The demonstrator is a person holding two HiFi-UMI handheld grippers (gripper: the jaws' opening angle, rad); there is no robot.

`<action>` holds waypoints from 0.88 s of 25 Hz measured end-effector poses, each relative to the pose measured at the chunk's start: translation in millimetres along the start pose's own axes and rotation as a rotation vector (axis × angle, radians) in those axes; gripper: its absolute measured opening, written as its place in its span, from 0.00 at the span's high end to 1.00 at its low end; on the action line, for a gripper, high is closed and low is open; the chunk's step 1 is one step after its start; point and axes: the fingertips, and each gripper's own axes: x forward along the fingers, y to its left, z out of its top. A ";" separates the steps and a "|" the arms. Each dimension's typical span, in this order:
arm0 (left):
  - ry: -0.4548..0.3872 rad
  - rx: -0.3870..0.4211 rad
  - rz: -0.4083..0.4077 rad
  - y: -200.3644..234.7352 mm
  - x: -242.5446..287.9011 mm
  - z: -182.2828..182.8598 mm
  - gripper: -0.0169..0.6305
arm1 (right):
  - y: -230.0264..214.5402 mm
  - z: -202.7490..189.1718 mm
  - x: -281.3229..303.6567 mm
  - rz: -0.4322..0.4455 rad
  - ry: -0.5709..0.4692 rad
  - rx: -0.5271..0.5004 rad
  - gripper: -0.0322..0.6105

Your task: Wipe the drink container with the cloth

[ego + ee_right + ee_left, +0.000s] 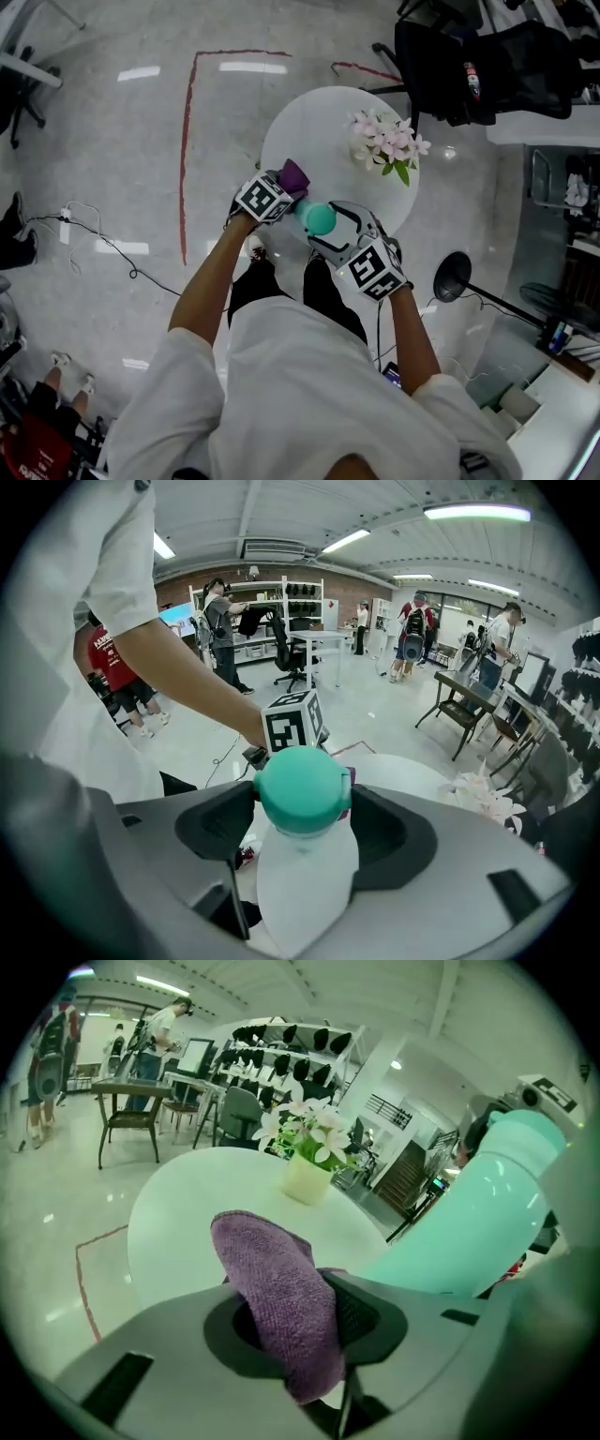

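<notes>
Both bare forearms reach forward and down and converge over the near edge of the round white table. The left gripper is angled in from the left with its jaws pinched on a folded purple cloth. The right gripper slopes steeply down, its jaws spread wide and clamped on the pale drink bottle, whose teal cap sits just beside the cloth, well short of the flower pot at the far right edge.
</notes>
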 end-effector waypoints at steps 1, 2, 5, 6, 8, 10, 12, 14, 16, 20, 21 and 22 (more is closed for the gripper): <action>0.004 -0.014 0.011 2.8 2.1 -4.2 0.79 | 0.0 0.0 0.0 0.002 -0.002 0.000 0.43; 0.007 -0.023 0.024 4.8 3.8 -7.8 0.78 | 0.0 -0.1 -0.1 0.004 -0.003 -0.002 0.43; -0.021 -0.046 0.075 8.6 5.2 -10.6 0.78 | -0.9 -3.6 -0.9 0.008 0.006 -0.031 0.43; -0.039 -0.055 0.104 11.0 3.1 -8.9 0.78 | -1.3 -5.9 -1.4 0.010 0.012 -0.052 0.43; -0.087 -0.083 0.179 18.0 -7.6 -3.0 0.78 | -1.5 -8.8 -4.0 0.026 0.015 -0.091 0.42; -0.152 -0.129 0.251 23.4 -26.1 2.4 0.78 | -1.0 -8.9 -9.2 0.053 -0.001 -0.121 0.42; -0.217 -0.177 0.317 24.3 -48.6 5.7 0.78 | -2.3 -8.4 -16.5 0.078 -0.021 -0.159 0.40; -0.267 -0.212 0.377 19.9 -71.4 8.4 0.78 | -5.3 -6.8 -24.3 0.113 -0.038 -0.218 0.39; -0.314 -0.237 0.429 10.2 -93.1 11.5 0.78 | -8.5 -4.2 -30.5 0.166 -0.053 -0.293 0.39; -0.409 -0.283 0.527 -21.3 -137.3 15.2 0.78 | -9.6 5.6 -33.2 0.301 -0.077 -0.490 0.39; -0.428 -0.288 0.550 -31.4 -147.0 15.7 0.78 | -7.8 7.3 -32.6 0.338 -0.078 -0.537 0.39; -0.444 -0.291 0.569 -41.8 -155.7 16.3 0.78 | -5.1 7.7 -31.6 0.378 -0.075 -0.577 0.39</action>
